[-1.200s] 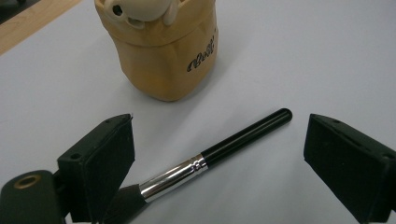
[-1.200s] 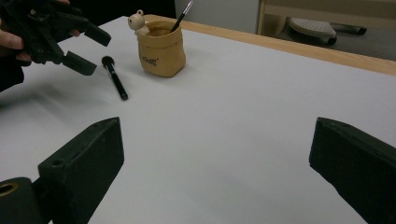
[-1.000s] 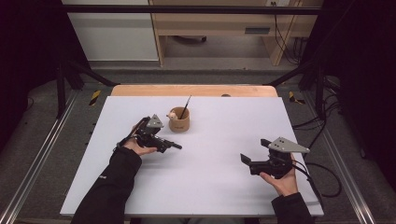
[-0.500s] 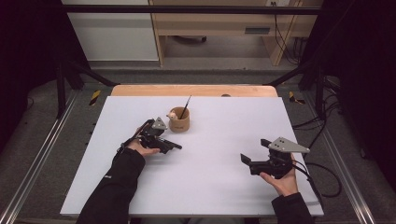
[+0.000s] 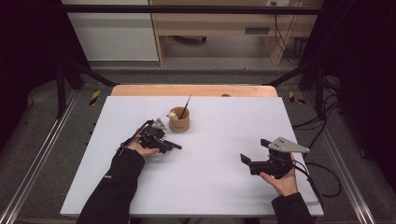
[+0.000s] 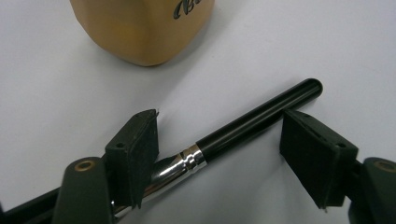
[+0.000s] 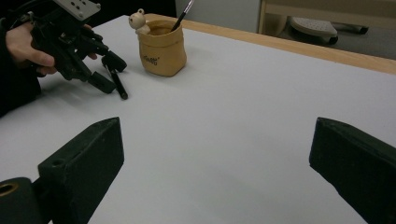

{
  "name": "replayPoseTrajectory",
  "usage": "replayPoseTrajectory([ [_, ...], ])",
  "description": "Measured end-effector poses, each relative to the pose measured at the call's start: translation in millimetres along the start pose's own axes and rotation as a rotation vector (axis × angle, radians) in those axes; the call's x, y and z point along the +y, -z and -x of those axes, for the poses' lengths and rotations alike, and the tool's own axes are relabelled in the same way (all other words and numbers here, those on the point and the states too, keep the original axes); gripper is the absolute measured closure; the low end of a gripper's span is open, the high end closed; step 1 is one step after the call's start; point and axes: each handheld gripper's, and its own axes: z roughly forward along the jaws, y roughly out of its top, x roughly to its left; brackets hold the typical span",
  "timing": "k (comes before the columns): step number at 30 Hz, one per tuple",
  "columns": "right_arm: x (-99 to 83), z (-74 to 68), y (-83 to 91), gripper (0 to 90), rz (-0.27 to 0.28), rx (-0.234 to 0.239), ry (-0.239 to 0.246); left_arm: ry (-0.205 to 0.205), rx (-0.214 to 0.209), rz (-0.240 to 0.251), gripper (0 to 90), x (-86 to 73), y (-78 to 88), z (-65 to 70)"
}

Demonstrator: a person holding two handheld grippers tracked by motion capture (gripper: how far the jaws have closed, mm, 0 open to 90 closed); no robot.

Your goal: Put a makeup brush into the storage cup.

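Here my left gripper [image 6: 219, 149] has just been closing around the brush [image 6: 243, 126] lying flat by the pot [image 6: 144, 28], pads not yet pressing. Next: pinch, lift. My right gripper [image 7: 215, 163] idles wide.

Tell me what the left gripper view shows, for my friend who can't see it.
A black brush handle with a shiny silver band lies on the white table, slanting between the left gripper's two black jaws. The jaws have just been closing around it, but the right-hand one is not yet pressing on it. A tan pot stands just beyond.
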Motion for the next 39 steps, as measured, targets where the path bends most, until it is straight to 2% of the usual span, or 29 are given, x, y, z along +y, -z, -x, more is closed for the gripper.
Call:
replayPoseTrajectory([
  [20, 0.2, -0.4, 0.4, 3.6, 0.001, 0.0, -0.005, -0.016, -0.007, -0.033, 45.2, 0.5, 6.1, 3.4],
  [28, 0.1, -0.3, 0.2, 3.6, 0.001, 0.0, -0.003, -0.015, -0.013, -0.037, 49.1, 0.6, 7.0, 4.0],
  [39, 0.4, -0.3, 0.8, 3.6, 0.003, 0.0, -0.005, -0.035, -0.022, -0.077, 58.4, 1.4, 11.3, 6.3],
])
